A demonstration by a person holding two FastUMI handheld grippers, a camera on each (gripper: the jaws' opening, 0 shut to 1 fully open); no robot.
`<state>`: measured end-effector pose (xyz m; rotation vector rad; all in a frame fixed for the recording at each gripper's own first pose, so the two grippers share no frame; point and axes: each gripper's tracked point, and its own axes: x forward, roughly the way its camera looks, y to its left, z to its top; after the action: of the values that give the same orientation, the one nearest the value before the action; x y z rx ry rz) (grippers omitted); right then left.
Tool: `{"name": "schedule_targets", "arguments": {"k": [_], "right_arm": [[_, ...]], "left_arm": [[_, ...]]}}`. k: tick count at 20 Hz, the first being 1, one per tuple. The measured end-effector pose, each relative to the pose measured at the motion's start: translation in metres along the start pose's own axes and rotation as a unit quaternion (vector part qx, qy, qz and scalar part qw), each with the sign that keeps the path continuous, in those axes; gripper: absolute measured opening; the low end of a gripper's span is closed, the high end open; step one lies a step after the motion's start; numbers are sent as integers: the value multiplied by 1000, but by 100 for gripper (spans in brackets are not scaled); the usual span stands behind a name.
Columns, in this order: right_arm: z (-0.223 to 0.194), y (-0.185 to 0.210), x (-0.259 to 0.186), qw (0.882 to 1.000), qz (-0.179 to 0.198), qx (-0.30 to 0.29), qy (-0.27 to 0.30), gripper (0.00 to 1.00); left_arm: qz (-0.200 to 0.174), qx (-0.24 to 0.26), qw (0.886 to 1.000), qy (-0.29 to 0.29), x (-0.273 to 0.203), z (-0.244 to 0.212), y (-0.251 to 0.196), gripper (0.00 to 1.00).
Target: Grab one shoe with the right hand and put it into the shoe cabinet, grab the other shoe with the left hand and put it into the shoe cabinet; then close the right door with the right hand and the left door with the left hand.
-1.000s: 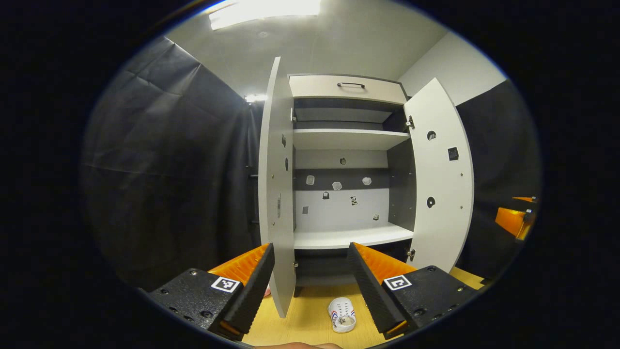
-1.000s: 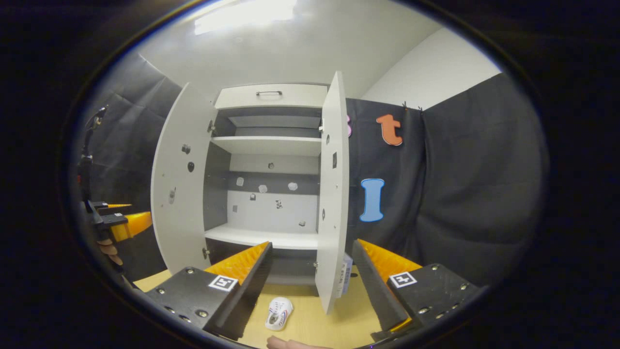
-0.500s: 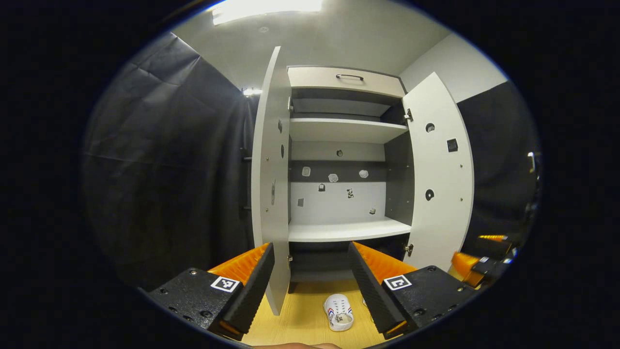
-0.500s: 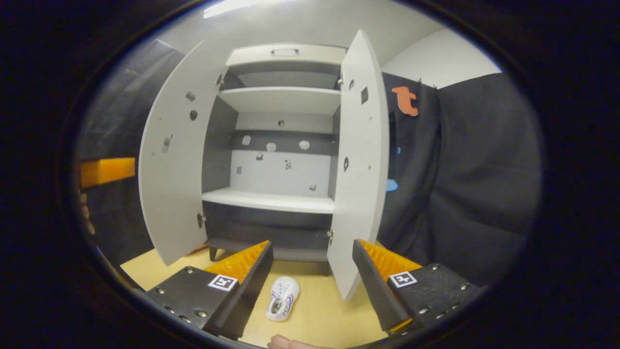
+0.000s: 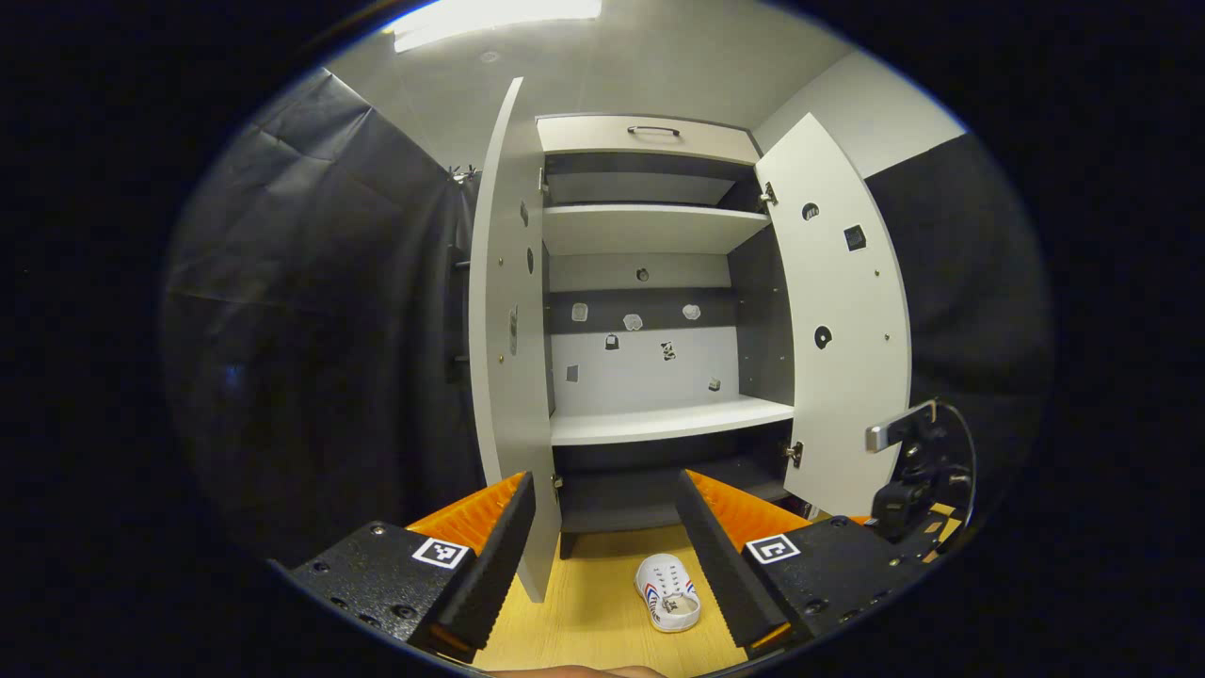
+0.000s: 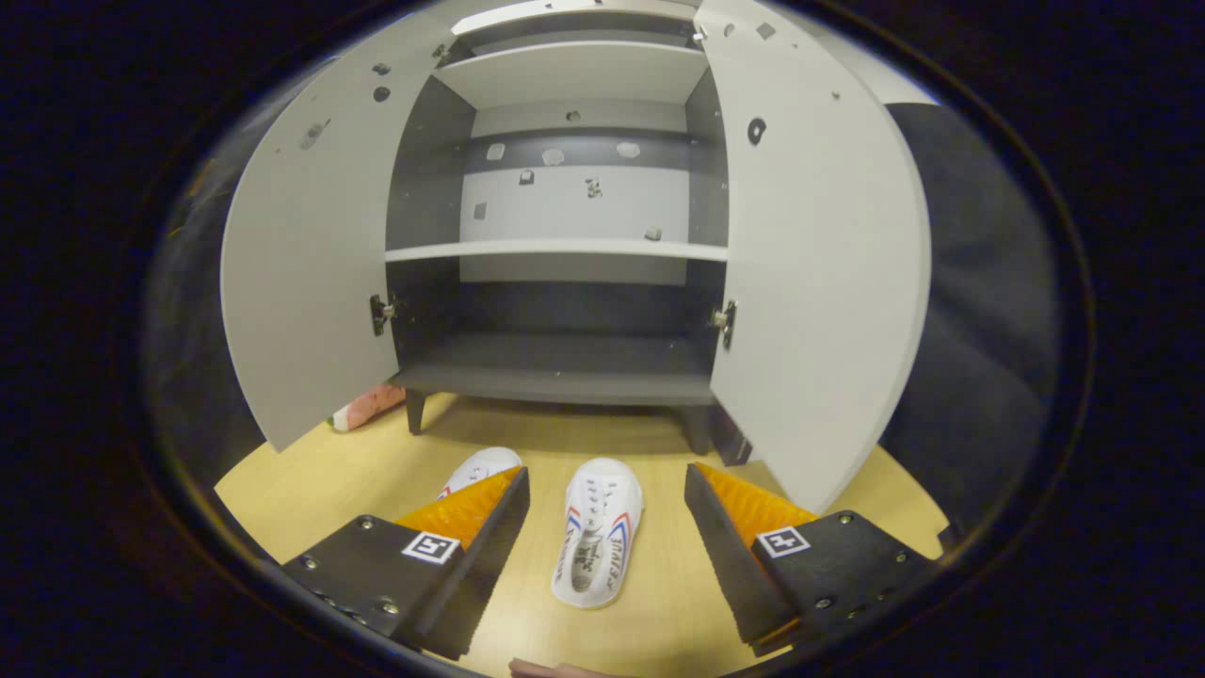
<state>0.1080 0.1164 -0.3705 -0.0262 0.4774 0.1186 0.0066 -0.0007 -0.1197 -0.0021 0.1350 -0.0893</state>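
**Right claw dips toward the shoes; both claws gape empty**

Since half a second ago the right claw (image 6: 607, 527) has pitched down and come closer to the shoe cabinet (image 6: 565, 367), so the wooden floor (image 6: 311, 471) now fills more of the right gripper view. The left claw (image 5: 602, 546) has shifted only slightly.

The right gripper view shows two white shoes: one shoe (image 6: 598, 546) lying lengthwise between its spread fingers, toe toward the cabinet, and a second shoe (image 6: 480, 466) half hidden behind the left finger. The left gripper view shows a shoe (image 5: 668, 593) on the floor between its parted fingers, near the right one, and the other claw's body at the right door (image 5: 847, 330). Both doors, including the left door (image 5: 508, 358), stand open.
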Motion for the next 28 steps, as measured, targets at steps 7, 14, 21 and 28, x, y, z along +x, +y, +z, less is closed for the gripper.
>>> {"name": "schedule_targets", "arguments": {"k": [7,14,21,28], "right_arm": [[-84,27,55,997,12,27,73,86],[-110,24,91,991,24,80,102,46],[-115,23,103,991,34,93,95,16],[-109,26,97,976,76,193,62,3]], "left_arm": [[-34,9,999,-7,9,-3,-30,95],[-48,5,996,-76,45,41,-64,94],[-50,21,997,-52,107,29,-82,94],[-42,41,998,-33,148,19,-65,90]]}}
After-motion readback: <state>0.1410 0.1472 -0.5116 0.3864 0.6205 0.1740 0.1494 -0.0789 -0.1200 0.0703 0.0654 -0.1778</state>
